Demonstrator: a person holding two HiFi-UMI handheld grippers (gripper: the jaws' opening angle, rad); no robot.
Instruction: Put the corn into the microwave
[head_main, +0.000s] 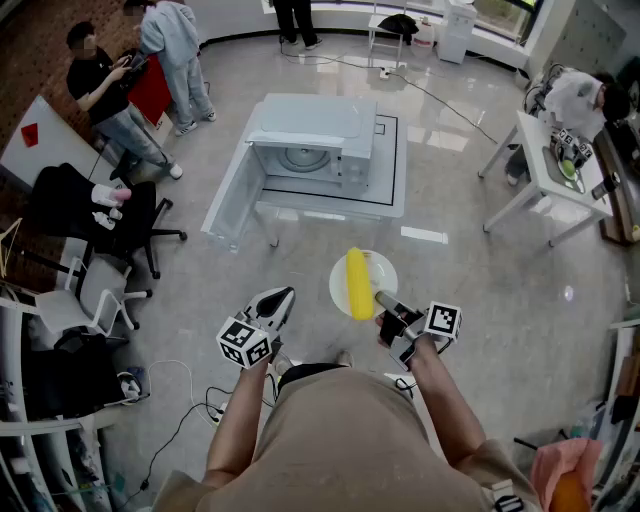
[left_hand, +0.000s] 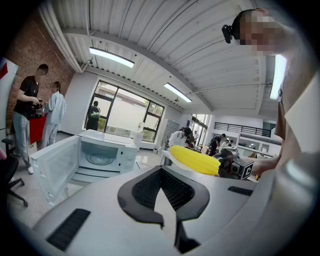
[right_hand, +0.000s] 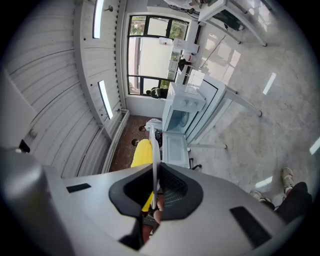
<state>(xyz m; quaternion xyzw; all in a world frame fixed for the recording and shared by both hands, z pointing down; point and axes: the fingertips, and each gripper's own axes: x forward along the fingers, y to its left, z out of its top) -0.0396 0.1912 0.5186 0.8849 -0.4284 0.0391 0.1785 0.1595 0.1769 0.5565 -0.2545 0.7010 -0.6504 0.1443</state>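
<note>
Corn (head_main: 357, 284) lies flat on white plate (head_main: 386, 270), long axis running 12 to 6 o'clock in head view, far end tipped a hair toward 11, i.e. roughly at the microwave (head_main: 312, 140). Plate is held in the air in front of the person, microwave at 11 o'clock from it and well apart. Microwave sits on low white table (head_main: 388, 175), door (head_main: 230, 200) swung wide open.

Right gripper (head_main: 384, 299) clamped on plate rim at plate's 5 o'clock, close to corn's near end. Left gripper (head_main: 286, 296) at 9 o'clock of plate, near it but apart, jaws together, nothing in them.

Head view only: whole corn length and the round plate outline. Right gripper view only: plate seen edge-on as a thin white line pinched between the pads, corn on its 9 o'clock side, microwave beyond at 12. Left gripper view only: corn side-on at 2 o'clock, glass turntable inside the microwave cavity at 9 o'clock, people standing further back
</note>
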